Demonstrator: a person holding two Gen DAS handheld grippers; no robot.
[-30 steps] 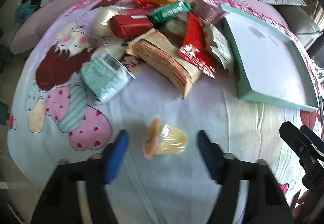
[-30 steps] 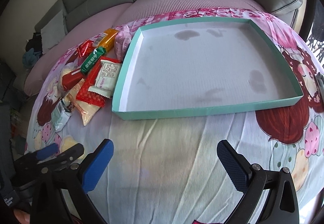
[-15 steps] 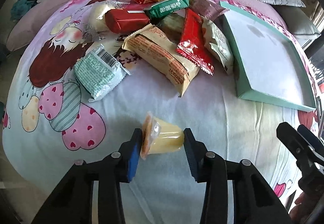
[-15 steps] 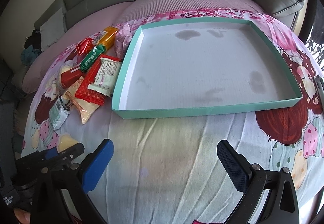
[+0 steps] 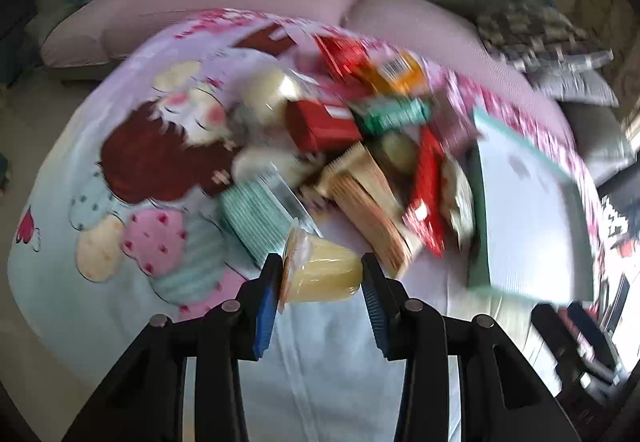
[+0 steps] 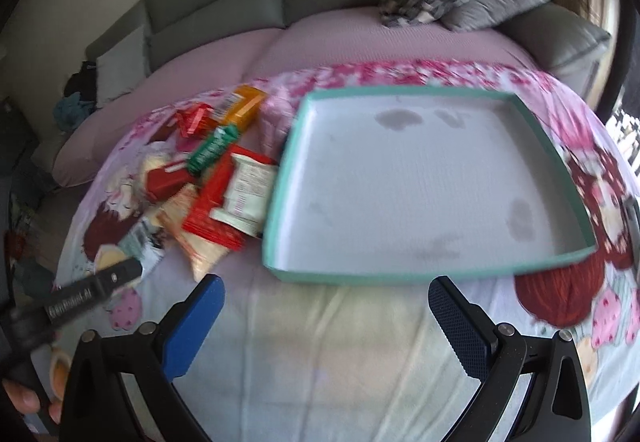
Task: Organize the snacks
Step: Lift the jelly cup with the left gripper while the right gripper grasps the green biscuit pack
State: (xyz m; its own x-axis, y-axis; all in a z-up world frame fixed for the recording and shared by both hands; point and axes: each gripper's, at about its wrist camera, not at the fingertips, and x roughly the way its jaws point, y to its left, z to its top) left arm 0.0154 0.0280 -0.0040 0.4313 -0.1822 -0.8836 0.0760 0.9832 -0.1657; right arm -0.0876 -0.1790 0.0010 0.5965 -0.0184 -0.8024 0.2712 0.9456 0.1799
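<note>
The left tongs [image 5: 322,278] pinch a small yellow plastic jelly cup [image 5: 320,271] end to end: light, slick, squashable. The right tongs [image 6: 324,306] stand spread, empty.

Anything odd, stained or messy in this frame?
The teal tray has dark grey blotches on its white floor, like stains. Snack packets lie heaped beside it. The left gripper clamps a jelly cup.

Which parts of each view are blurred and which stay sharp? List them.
Left wrist view: snack pile and teal tray smeared by motion, left hand-held gripper and its jelly cup crisp. Right wrist view: milder blur on tray, right hand-held gripper sharp.
</note>
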